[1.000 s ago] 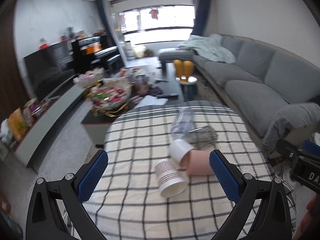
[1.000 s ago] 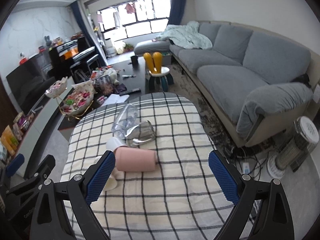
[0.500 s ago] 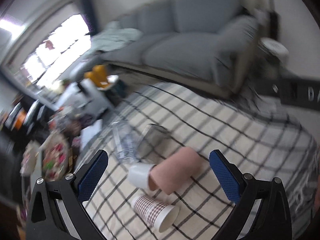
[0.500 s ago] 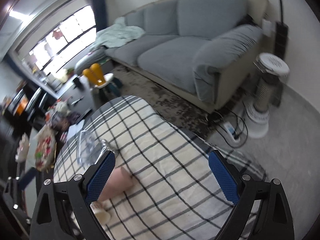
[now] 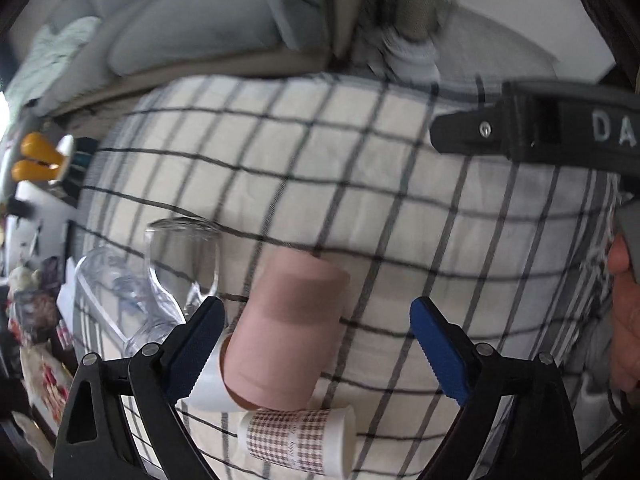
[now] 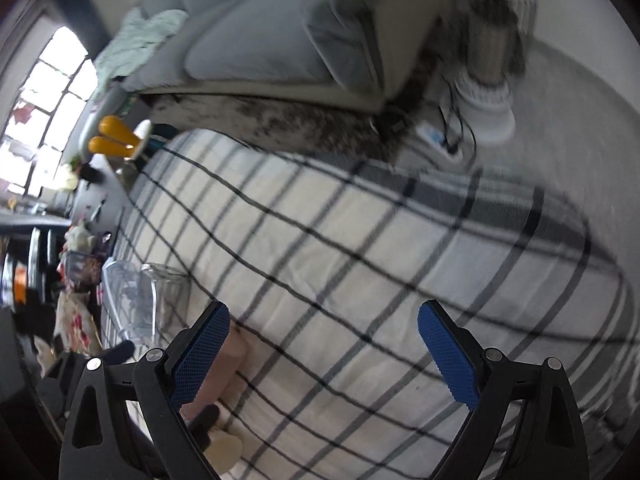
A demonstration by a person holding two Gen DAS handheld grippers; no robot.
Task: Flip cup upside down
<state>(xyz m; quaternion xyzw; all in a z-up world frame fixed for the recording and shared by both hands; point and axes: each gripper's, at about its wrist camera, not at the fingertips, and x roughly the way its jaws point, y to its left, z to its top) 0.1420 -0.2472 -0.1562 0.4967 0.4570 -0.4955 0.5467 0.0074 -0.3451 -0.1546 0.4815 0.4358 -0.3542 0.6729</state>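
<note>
A pink cup [image 5: 286, 328] lies on its side on the checked tablecloth [image 5: 360, 184], between the open fingers of my left gripper [image 5: 316, 350]. A white cup [image 5: 208, 384] lies against its open end and a houndstooth paper cup [image 5: 300, 442] lies just below it. Two clear glass cups [image 5: 180, 264] lie to the left. My right gripper [image 6: 324, 356] is open and empty over bare cloth; the pink cup [image 6: 228, 364] shows behind its left finger. The right gripper's body also shows in the left wrist view [image 5: 540, 128].
A grey sofa [image 6: 260, 40] stands beyond the table's far edge. A round heater [image 6: 488, 60] and a power strip with cables sit on the floor at the upper right. A yellow-eared stool [image 6: 116, 140] and a cluttered coffee table are at the left.
Both grippers have rolled sideways and dropped closer to the table. The left gripper has moved in so that its open fingers now flank the pink cup. The cups have not moved.
</note>
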